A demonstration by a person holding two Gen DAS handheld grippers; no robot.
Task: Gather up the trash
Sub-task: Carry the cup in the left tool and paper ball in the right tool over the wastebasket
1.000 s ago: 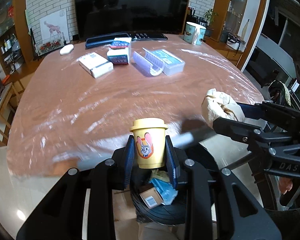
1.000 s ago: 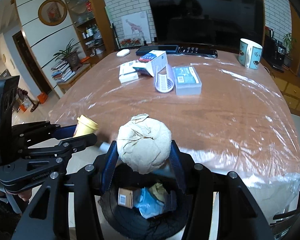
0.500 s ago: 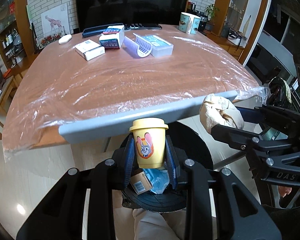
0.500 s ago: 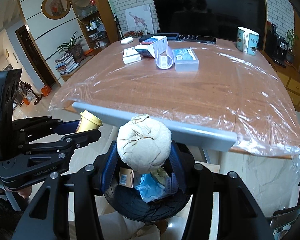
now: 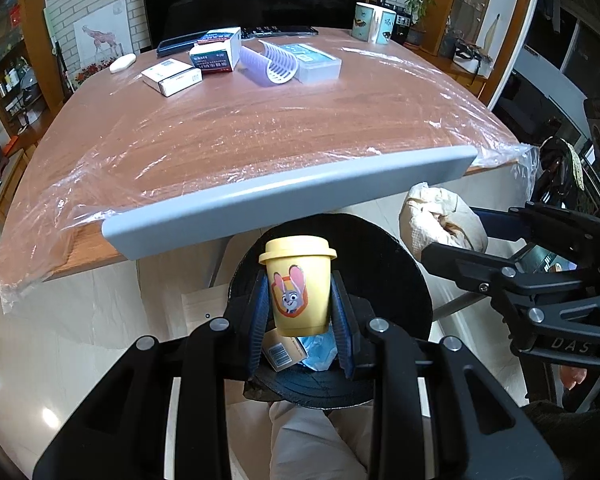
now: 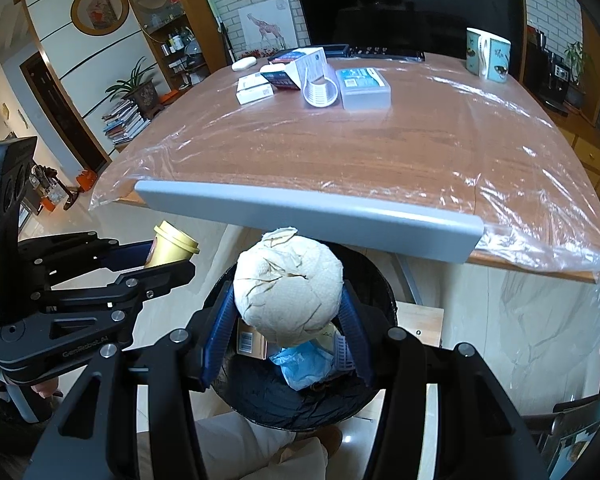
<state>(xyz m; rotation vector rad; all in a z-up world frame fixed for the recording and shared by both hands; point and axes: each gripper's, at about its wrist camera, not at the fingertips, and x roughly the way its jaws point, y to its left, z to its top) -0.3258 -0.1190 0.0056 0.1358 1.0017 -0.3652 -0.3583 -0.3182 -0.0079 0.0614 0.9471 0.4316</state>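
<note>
Left wrist view: the left gripper [image 5: 299,312] is clamped on one small yellow lidded cup with a cartoon rabbit sticker [image 5: 299,286], held upright over the round black trash bin [image 5: 408,280] below the table edge. One barcoded box and something blue, maybe plastic, lie inside.

Right wrist view: the right gripper [image 6: 288,312] squeezes one crumpled beige paper ball [image 6: 288,284] above the same bin. On the plastic-covered wooden table [image 6: 380,144] sits one mug [image 6: 487,58].

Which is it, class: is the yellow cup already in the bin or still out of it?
Out. The yellow cup is upright between the left gripper's shut jaws, above the black bin, whose trash shows below its base.
</note>
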